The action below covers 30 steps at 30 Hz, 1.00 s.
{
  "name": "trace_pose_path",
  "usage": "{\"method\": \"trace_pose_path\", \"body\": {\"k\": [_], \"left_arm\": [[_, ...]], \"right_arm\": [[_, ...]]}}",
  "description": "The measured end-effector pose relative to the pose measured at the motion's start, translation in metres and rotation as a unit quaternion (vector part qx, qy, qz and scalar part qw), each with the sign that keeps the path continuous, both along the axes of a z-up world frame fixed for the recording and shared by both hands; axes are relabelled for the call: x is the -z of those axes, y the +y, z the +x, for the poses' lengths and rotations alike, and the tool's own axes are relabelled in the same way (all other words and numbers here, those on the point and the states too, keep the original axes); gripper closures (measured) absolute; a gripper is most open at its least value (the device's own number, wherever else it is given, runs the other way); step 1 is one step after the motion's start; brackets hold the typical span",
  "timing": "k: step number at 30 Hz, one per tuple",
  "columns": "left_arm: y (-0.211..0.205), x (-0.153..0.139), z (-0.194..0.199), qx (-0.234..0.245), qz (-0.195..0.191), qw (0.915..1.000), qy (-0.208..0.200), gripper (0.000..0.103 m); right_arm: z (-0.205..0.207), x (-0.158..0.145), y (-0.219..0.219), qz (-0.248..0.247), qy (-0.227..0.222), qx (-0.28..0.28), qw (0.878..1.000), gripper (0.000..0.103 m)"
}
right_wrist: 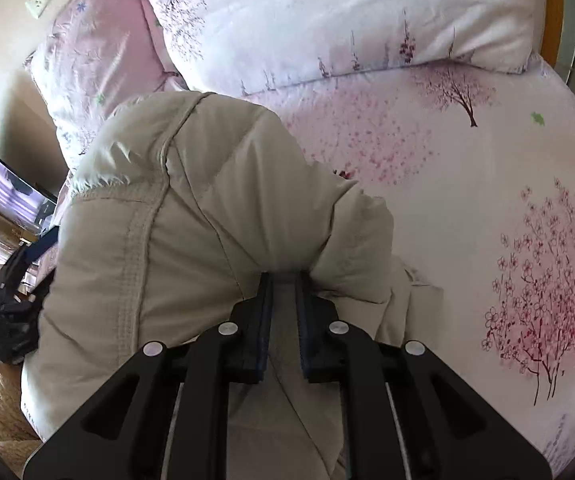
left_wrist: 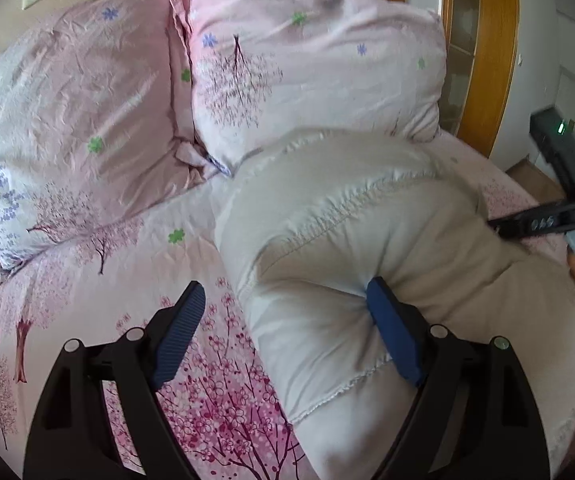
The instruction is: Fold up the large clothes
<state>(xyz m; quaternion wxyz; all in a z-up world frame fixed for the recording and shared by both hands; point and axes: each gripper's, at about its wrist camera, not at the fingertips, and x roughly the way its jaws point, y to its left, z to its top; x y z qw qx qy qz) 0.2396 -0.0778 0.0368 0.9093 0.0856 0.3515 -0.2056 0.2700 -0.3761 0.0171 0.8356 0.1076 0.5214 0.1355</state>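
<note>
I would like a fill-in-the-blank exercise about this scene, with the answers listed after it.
1. The beige padded coat lies on a bed sheet printed with pink ____.
2. The right gripper has its jaws ____ on a fold of the coat.
3. The left gripper has its jaws wide ____.
4. Behind the coat, ____ pillows lean at the head of the bed.

Answers: trees; shut; open; two

- Soft daylight, both views bright, pale bedding (right_wrist: 427,92) nearly washed out.
- Fisheye bends the edges; black corners ring each frame.
- Right wrist view: glare at left edge, screen (right_wrist: 5,188) streaked.
- Jacket (left_wrist: 367,248) folds cast gentle shadows.
- Focus fairly sharp.
</note>
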Motion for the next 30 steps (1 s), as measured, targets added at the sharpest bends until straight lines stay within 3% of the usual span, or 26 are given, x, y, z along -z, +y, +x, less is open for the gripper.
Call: {"method": "trace_pose_path", "body": {"k": [5, 8, 12, 16, 20, 27, 30], "left_arm": [[0.013, -0.020, -0.022, 0.017, -0.021, 0.9995, -0.012, 0.021], [0.014, -0.025, -0.039, 0.035, -0.026, 0.9989, -0.017, 0.020], [0.009, -0.026, -0.058, 0.064, -0.034, 0.9973, -0.011, 0.020], [-0.004, -0.015, -0.070, 0.085, -0.018, 0.9962, -0.006, 0.019], [-0.008, 0.004, -0.062, 0.095, -0.042, 0.9934, 0.048, 0.016], [-0.013, 0.020, -0.066, 0.078, -0.024, 0.9961, 0.033, 0.012], [-0.006, 0.011, -0.069, 0.078, -0.040, 0.9960, 0.017, 0.013]], "right_arm": [[-0.025, -0.021, -0.004, -0.008, -0.038, 0.010, 0.999, 0.091], [-0.063, -0.041, -0.004, 0.025, -0.080, -0.011, 0.996, 0.090], [-0.104, -0.048, 0.000, 0.033, -0.097, -0.026, 0.994, 0.087], [-0.118, -0.033, 0.002, 0.028, -0.084, -0.021, 0.996, 0.082], [-0.110, 0.008, 0.002, 0.026, -0.042, -0.009, 0.999, 0.082], [-0.104, 0.031, -0.004, 0.063, -0.033, 0.009, 0.997, 0.082], [-0.110, 0.032, -0.009, 0.077, -0.040, 0.021, 0.996, 0.082]]}}
